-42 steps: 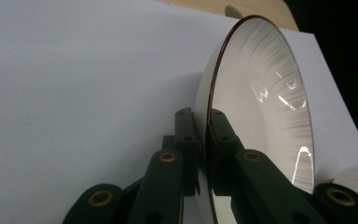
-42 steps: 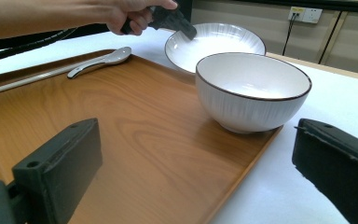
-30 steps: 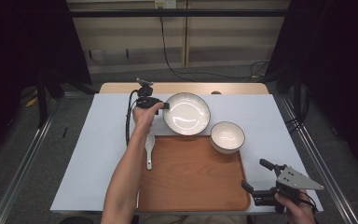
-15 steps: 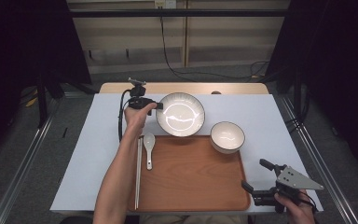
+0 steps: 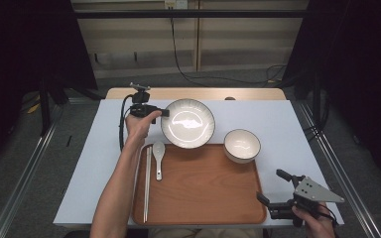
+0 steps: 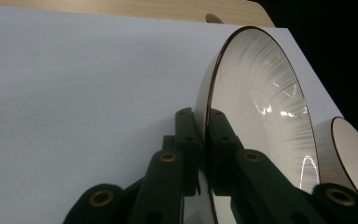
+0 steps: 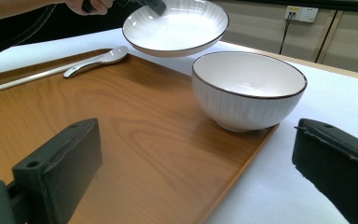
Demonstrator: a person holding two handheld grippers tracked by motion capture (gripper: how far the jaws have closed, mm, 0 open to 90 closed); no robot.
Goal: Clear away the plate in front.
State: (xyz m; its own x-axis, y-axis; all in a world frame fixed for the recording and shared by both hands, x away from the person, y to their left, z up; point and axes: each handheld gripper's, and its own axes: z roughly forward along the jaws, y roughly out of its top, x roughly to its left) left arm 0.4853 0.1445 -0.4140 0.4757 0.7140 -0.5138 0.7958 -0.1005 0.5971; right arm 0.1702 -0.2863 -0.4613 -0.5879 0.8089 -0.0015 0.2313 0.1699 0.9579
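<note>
My left gripper [image 5: 164,113] is shut on the left rim of a wide white plate [image 5: 187,123] with a dark edge. In the left gripper view the two jaws pinch that rim at the left gripper [image 6: 204,136], and the plate [image 6: 261,116] stands edge-on to the right. In the right gripper view the plate [image 7: 177,25] hangs level above the tray's far edge. A wooden tray [image 5: 198,188] lies in front of it. My right gripper [image 5: 274,190] stands open by the tray's near right corner, with nothing between its jaws at the right gripper [image 7: 196,172].
A small white bowl [image 5: 241,145] sits at the tray's far right corner, and the same bowl [image 7: 249,88] is just ahead of my right jaws. A white spoon [image 5: 158,158] and chopsticks [image 5: 147,183] lie along the tray's left side. A white sheet [image 5: 89,163] covers the table.
The left hand has carried the plate a little to the left and upward. The right gripper has stayed where it was.
</note>
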